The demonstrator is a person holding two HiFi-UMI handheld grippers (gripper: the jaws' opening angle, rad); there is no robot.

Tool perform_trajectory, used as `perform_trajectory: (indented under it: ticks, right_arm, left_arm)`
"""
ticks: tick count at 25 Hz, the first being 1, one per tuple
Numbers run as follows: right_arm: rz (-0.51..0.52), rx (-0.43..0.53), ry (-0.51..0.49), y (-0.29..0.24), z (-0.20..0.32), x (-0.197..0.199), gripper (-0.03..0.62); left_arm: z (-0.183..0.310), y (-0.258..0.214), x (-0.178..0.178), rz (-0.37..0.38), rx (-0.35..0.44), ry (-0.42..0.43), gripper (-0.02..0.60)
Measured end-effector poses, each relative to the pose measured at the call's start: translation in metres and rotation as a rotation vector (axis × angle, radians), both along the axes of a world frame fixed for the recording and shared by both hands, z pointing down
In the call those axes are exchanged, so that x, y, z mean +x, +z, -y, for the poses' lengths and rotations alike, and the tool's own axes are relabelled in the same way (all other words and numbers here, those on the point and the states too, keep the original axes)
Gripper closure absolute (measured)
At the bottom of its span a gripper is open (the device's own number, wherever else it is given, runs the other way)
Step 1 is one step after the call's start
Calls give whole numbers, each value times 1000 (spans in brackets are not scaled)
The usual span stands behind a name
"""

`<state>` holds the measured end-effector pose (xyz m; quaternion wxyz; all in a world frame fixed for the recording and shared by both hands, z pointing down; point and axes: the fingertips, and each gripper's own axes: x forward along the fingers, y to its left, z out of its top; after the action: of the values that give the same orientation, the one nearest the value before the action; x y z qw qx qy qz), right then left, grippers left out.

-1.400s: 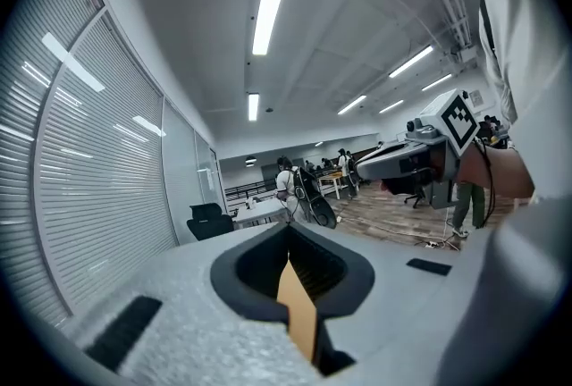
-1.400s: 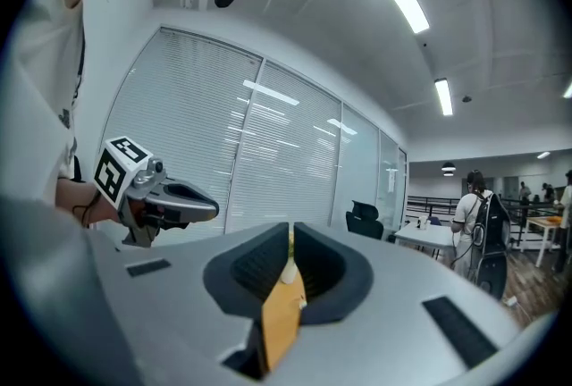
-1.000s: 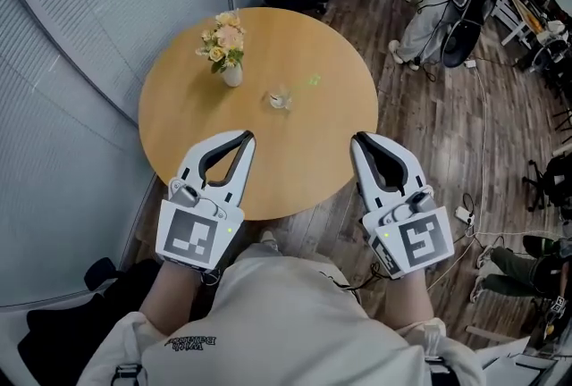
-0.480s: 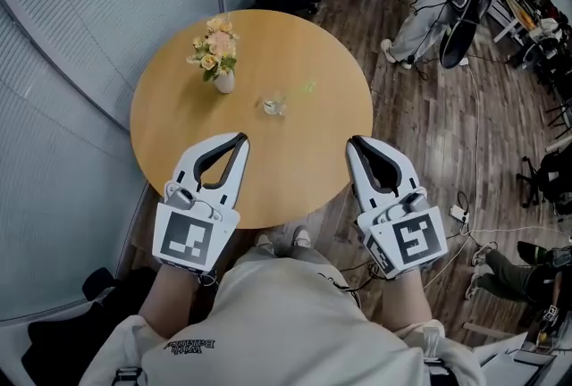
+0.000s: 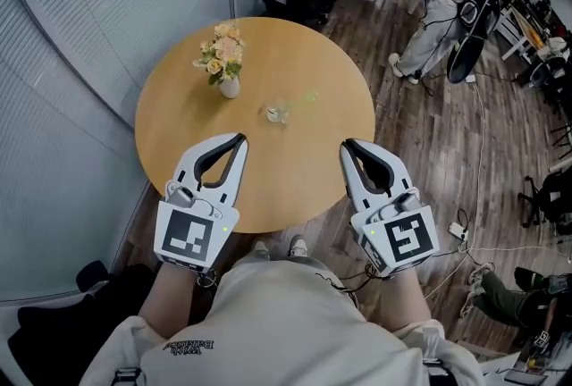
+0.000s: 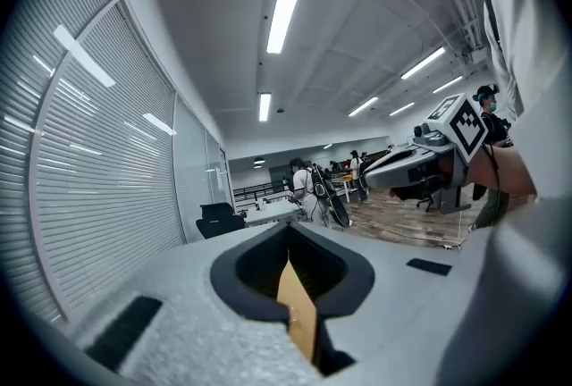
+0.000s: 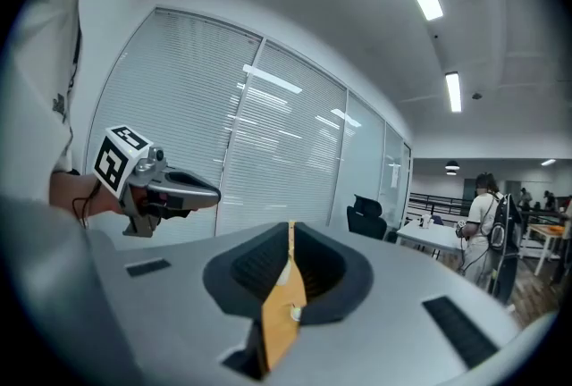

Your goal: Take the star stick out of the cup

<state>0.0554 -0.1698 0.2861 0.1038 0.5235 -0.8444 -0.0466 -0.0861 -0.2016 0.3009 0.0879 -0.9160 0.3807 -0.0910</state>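
Left gripper (image 5: pixel 238 143), right gripper (image 5: pixel 347 147): clenched, empty | small clear cup (image 5: pixel 278 113): far, on round wooden counter (image 5: pixel 170 121) | risk: clenched-gripper nudge toppling cup

Round table (image 5: pixel 179 130) bare from its near edge up to the small cup (image 5: pixel 278 113) near the middle, open lane ahead of left gripper (image 5: pixel 241 139) and right gripper (image 5: pixel 345 146), flower vase (image 5: pixel 230 88) near the cup's far left, cup's right side free to the rim.
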Motion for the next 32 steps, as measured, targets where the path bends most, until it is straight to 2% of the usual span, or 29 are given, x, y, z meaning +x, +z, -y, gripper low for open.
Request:
perform_trajectory:
  ticks: [4,7,14,15,17,22,28,32]
  right_arm:
    - [28,34,-19,-4,4,4,554]
    - [35,40,-11,-4,18,9,554]
    - [75,18,-8,-5,55,27,551]
    - [78,10,-2,-2,63,29,531]
    - [93,-10,5,5,80,31,483]
    - [132,-81,34,32,125,42,457]
    - [69,-172,73,86,172,48,451]
    - [37,-245,84,126,196,54,450]
  left_arm:
    - [0,0,6,15,-4,-21,558]
    - [7,-4,13,31,34,-18,558]
    - [19,-24,36,-2,64,-39,558]
    - [23,-28,39,-4,73,-38,558]
    - [31,-32,43,-1,92,-36,558]
    - [53,-30,51,-6,90,-50,558]
    - [94,-5,48,-58,24,-90,558]
    - [120,19,46,-11,15,-98,558]
